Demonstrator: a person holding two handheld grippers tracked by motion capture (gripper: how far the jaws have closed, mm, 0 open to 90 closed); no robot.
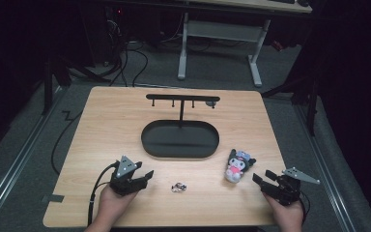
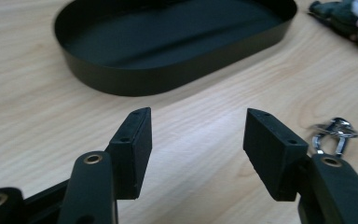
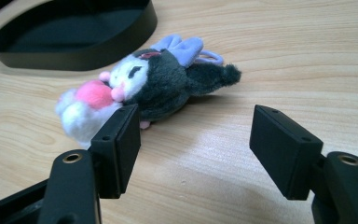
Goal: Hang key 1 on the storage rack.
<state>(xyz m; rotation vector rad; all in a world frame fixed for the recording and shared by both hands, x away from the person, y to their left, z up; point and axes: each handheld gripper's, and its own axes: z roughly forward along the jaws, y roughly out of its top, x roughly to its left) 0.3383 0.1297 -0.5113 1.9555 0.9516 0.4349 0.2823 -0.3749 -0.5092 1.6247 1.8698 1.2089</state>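
Left gripper (image 1: 145,177), jaws apart, empty; metal key clip (image 1: 178,187) at its 3 o'clock, detail too small to read; plush toy (image 1: 236,166), dark head, lilac bow, pink-white body, lying at 10 o'clock of right gripper (image 1: 263,179), jaws apart, empty.

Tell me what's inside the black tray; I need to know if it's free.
The tray holds nothing loose; only the hanger stand's post rises from its back. Its near wall hides a strip of floor in both gripper views.

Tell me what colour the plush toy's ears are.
Light purple on the plush toy, whose head is dark grey; clearest in the right gripper view.
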